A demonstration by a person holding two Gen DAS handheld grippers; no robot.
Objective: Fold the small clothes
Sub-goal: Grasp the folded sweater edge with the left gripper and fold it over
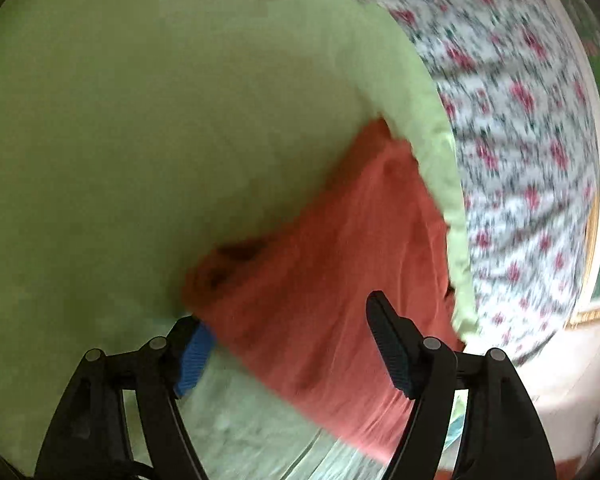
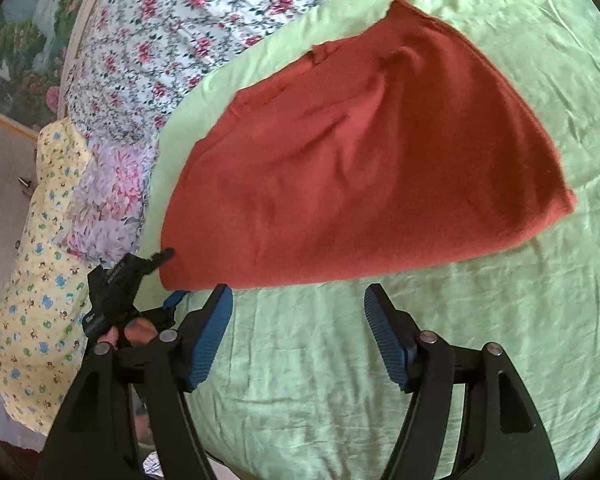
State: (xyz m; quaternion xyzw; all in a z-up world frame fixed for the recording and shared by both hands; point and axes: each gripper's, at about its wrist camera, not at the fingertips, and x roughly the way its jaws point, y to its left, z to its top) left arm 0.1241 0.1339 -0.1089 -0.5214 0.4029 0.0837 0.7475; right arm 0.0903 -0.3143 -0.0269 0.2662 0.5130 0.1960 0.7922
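Note:
A rust-red garment (image 2: pixel 360 160) lies folded flat on the light green sheet (image 2: pixel 340 360). In the left wrist view the red garment (image 1: pixel 340 248) fills the space between my left gripper's (image 1: pixel 288 328) spread fingers; its near edge drapes over the gap, and the view is blurred. My right gripper (image 2: pixel 298 312) is open and empty, just in front of the garment's near edge. The left gripper also shows in the right wrist view (image 2: pixel 156 276), at the garment's near left corner, with a hand behind it.
A floral bedspread (image 2: pixel 160 40) and a pink-flowered pillow (image 2: pixel 108 200) lie left of the green sheet. A yellow printed cloth (image 2: pixel 40 280) hangs at the bed's left edge. A wall painting (image 2: pixel 16 52) is beyond.

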